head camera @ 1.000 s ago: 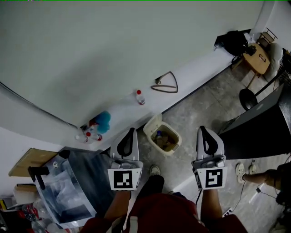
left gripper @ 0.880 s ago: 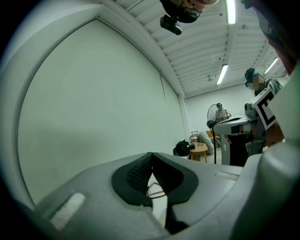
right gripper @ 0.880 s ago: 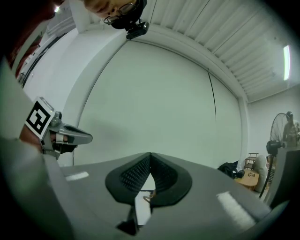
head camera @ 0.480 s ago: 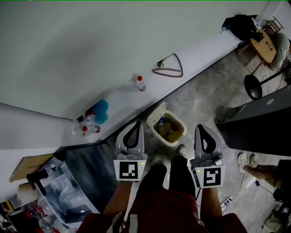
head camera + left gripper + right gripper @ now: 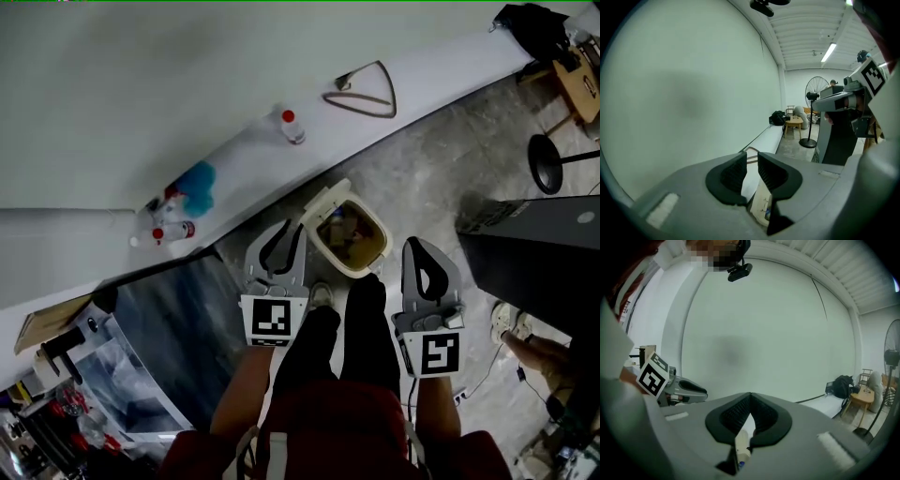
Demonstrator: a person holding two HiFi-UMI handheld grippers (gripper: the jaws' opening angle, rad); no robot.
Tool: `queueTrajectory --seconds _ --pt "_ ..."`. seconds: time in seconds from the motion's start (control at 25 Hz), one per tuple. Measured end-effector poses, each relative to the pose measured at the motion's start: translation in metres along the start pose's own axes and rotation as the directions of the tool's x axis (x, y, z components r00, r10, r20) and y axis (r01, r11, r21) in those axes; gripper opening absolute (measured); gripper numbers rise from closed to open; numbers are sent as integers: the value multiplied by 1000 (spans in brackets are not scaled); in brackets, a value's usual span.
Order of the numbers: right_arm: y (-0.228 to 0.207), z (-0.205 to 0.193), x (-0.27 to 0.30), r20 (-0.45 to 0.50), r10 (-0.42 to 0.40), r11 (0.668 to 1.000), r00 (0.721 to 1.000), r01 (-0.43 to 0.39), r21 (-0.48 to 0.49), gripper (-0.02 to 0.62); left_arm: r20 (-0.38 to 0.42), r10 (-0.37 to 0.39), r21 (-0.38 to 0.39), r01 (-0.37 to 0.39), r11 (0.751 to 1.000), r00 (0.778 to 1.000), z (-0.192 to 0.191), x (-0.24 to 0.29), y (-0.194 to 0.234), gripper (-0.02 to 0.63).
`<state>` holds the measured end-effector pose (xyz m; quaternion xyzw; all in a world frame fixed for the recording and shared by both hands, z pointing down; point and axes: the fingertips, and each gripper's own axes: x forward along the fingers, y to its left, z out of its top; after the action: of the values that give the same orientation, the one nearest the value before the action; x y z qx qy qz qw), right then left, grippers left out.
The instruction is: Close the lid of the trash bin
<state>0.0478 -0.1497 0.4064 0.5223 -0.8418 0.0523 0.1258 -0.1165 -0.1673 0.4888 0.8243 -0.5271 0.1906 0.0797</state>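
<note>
Cream plastic, smooth and round-cornered: that's the trash bin [image 5: 382,242], standing on the mottled grey concrete floor [image 5: 441,178] at my 12 o'clock, between the two grippers. Its lid [image 5: 322,200] is tipped up on the bin's 10 o'clock edge, toward the white ledge [image 5: 244,169], so the mouth gapes and I can see brownish rubbish inside. Nothing is closed yet. My left gripper [image 5: 284,242] sits nearest that lid, at the bin's 9 o'clock. Its ribbed black fingers [image 5: 774,174] are parting now with nothing between them, I reckon to catch or nudge the flap. My right gripper [image 5: 422,258] hangs at the bin's 4 o'clock with its fingers [image 5: 736,416] pressed together and empty, probably just a spare. The lid looks thin, stiff and light, so a gentle push should tip it over.
</note>
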Motion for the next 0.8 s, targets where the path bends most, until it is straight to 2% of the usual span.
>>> queueTrajectory --seconds 0.12,0.24,0.48,0.8 --pt "-7 -16 15 -19 29 1000 999 -29 4 0 -53 -13 -4 12 1000 999 -21 23 -6 103" --pt "-11 -38 26 -58 73 997 996 -74 -4 0 -136 -46 1 47 999 990 -51 48 -14 196" --pt "-17 -74 45 -87 92 996 992 -91 11 0 -252 -76 8 80 997 965 -112 83 -24 224" --pt "-16 -118 49 -160 123 992 979 -119 36 0 -347 -103 -3 108 994 932 -170 110 -31 236"
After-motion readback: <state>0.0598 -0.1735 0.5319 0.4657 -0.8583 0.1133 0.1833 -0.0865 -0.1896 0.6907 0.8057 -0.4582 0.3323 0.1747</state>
